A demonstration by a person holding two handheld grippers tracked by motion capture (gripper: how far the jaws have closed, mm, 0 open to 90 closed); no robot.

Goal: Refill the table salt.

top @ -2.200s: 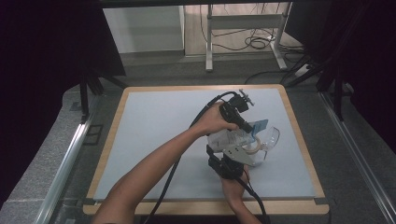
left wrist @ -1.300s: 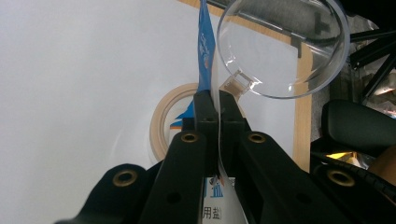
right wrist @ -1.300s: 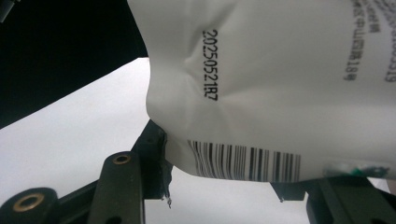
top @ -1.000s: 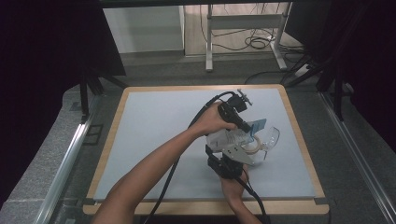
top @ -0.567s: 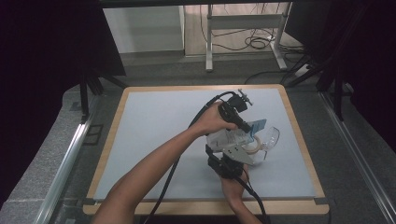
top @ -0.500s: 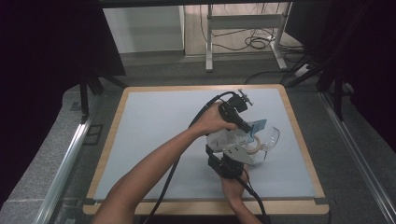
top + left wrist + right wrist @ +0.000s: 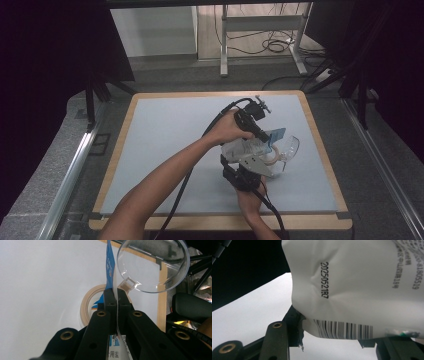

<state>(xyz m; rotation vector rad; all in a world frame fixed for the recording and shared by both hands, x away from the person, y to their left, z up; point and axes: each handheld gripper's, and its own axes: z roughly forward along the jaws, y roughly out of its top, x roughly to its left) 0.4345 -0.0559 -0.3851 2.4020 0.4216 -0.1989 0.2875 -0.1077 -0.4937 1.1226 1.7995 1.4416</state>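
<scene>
A white bag point(image 7: 239, 148) with a blue top edge point(image 7: 276, 135) is held over the right-middle of the mat. My left gripper point(image 7: 267, 137) reaches over it from the left hand. In the left gripper view, that gripper point(image 7: 116, 293) is shut on the bag's thin blue-and-white top edge point(image 7: 110, 270). My right gripper point(image 7: 248, 171) comes from the near side. In the right gripper view, my right gripper point(image 7: 332, 336) clamps the barcode end of the bag point(image 7: 362, 282) between its jaws. Beyond the bag lie a beige ring point(image 7: 87, 302) and a clear round plastic container point(image 7: 152, 265).
The pale blue mat point(image 7: 165, 130) has a wooden frame point(image 7: 320, 145) around it. The clear container point(image 7: 290, 148) and the ring point(image 7: 274, 156) sit near the right edge. Black cables trail from both grippers toward the near edge. Metal rails run along both sides of the table.
</scene>
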